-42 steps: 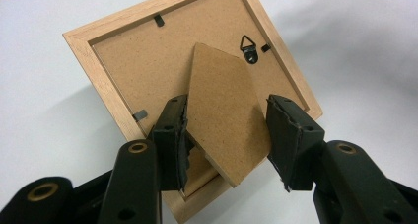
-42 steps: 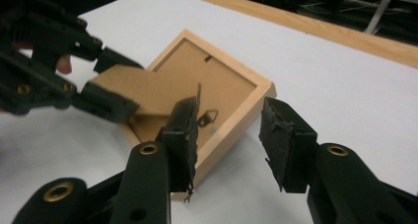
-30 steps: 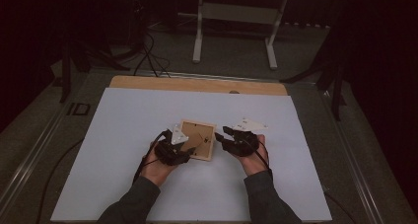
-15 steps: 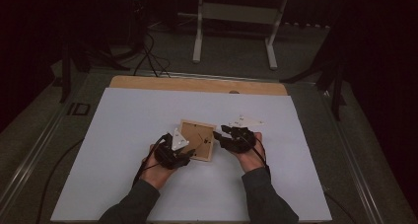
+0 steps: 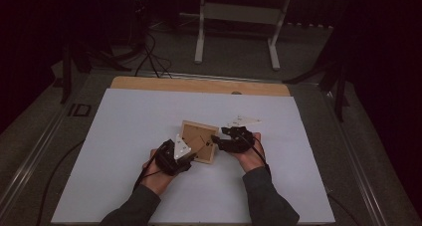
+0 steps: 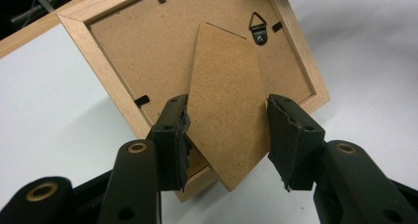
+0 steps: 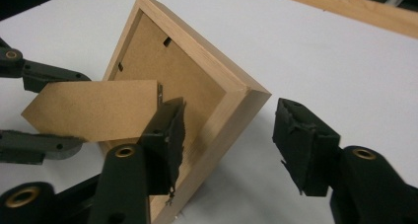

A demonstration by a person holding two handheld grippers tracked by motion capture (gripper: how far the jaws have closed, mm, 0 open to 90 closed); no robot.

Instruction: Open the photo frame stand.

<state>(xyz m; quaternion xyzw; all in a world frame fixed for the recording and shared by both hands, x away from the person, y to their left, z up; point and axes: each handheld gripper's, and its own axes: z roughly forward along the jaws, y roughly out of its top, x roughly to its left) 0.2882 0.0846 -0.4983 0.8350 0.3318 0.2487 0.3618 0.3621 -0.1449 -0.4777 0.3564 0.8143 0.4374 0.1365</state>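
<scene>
While picture frame [image 5: 199, 142] lies back-up at centre of high view on white sheet [image 5: 124, 136], easel stand flap [image 6: 226, 105] swung out from backing. Left gripper [image 6: 227, 130] clamps flap edges, jaws half-wide. Right gripper [image 7: 227, 135] jaws just opening, wide; frame corner between them, right pad clear. Judgement: stand deployed; frame not yet upright, setting up remains.

Small wooden picture frame [image 5: 198, 142] lying back-up near the middle of the white table [image 5: 124, 136], a bit toward the near edge. Left gripper [image 5: 188, 156] right at its near-left corner, right gripper [image 5: 217, 141] at its right edge, jaws just been opening. Wood strip [image 5: 199, 86] along the far edge. Cables [image 5: 152, 52] on the floor beyond.
</scene>
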